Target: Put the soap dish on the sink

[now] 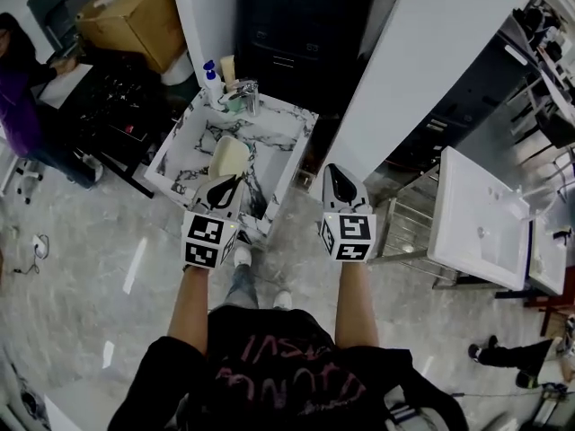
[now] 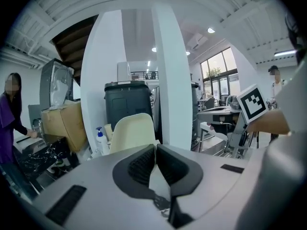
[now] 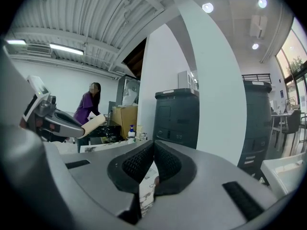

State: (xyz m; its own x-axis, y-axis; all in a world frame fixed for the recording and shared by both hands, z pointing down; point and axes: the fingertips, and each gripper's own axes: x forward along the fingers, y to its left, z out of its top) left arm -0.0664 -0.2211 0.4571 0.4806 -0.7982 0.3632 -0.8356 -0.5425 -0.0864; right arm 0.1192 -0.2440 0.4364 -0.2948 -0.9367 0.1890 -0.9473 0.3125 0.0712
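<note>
The left gripper [image 1: 226, 185] is hovering at the near edge of the white, black-veined marble-pattern sink [image 1: 171, 147], at centre-left of the head view. Its fingers [image 2: 142, 165] are pinching the lower edge of the cream, shallow oval plastic soap dish [image 2: 133, 131], which is standing tilted up over the basin and not touching it. To set it down well, I'd say the dish is wanting to be levelled first, then carried to a flat part of the rim and lowered until it is bearing on the marble before the fingers are let go. With only one edge pinched, it could be swinging or slipping.

Further right, the right gripper [image 1: 334, 176] is hanging beyond the sink's right corner, its fingers [image 3: 138, 163] pressed together on nothing.

Around this, a person in a purple top [image 1: 18, 97] is working at the upper left, beside a brown cardboard box [image 1: 135, 16]. On the sink's far rim, the white pump bottle with a blue top [image 1: 211, 79] and the chrome tap [image 1: 247, 95] are crowding that edge, so the side rims are looking freer. At the right, a plain white basin [image 1: 481, 223] is standing well apart.
</note>
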